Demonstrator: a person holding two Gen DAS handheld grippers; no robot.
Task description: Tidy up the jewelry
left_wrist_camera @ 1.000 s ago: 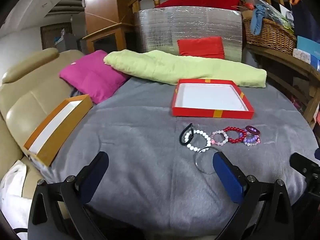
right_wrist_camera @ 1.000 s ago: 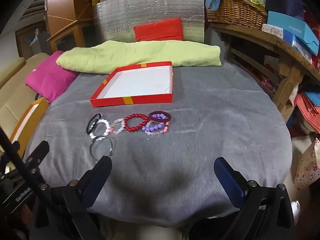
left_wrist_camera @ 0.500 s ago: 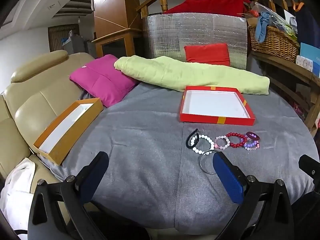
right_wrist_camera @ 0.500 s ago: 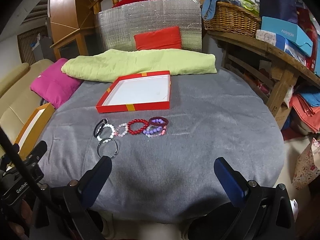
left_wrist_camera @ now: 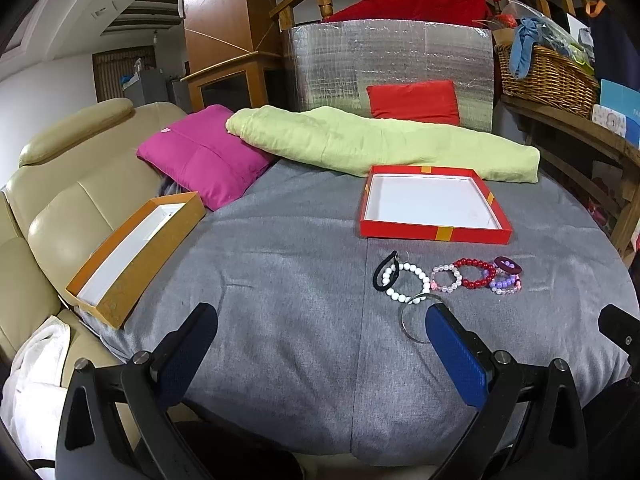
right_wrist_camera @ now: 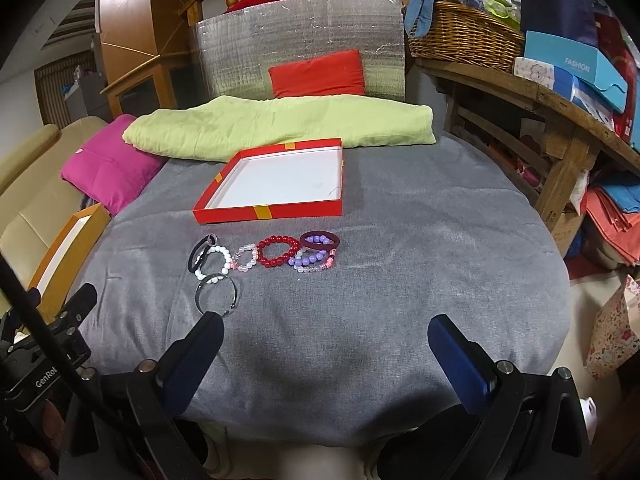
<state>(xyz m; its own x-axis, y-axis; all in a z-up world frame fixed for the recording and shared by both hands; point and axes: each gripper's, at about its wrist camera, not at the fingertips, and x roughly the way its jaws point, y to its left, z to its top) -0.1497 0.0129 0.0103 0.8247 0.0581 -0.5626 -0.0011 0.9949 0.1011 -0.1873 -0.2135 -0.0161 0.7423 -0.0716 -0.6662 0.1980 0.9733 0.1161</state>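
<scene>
Left gripper: fingers spread wide, nothing between them; it hangs over the near edge of the grey-covered counter, with its right blue pad partly covering the near arc of the metal ring.
Right gripper: also wide apart and holding nothing; it is above the near side of the counter, and its left pad sits just short of the metal ring.
Red box: shallow, open, white inside, lying flat on the counter beyond the jewelry; nothing lies in it.
Bracelets: a loose row on the cloth between the red box and the grippers, apart from the box.
Black band: left end of the row, touching the white bead bracelet.
Pink clear bead bracelet: next along, beside the red bead bracelet.
Right end of row: a dark maroon ring overlapping the purple bead bracelet and a pale pink one, in a small heap.
Metal ring: nearest the grippers, just in front of the white beads.
Orange box: open, white-lined, at the counter's left edge against the beige sofa.
Behind the red box: a green folded cloth and a magenta cushion.
</scene>
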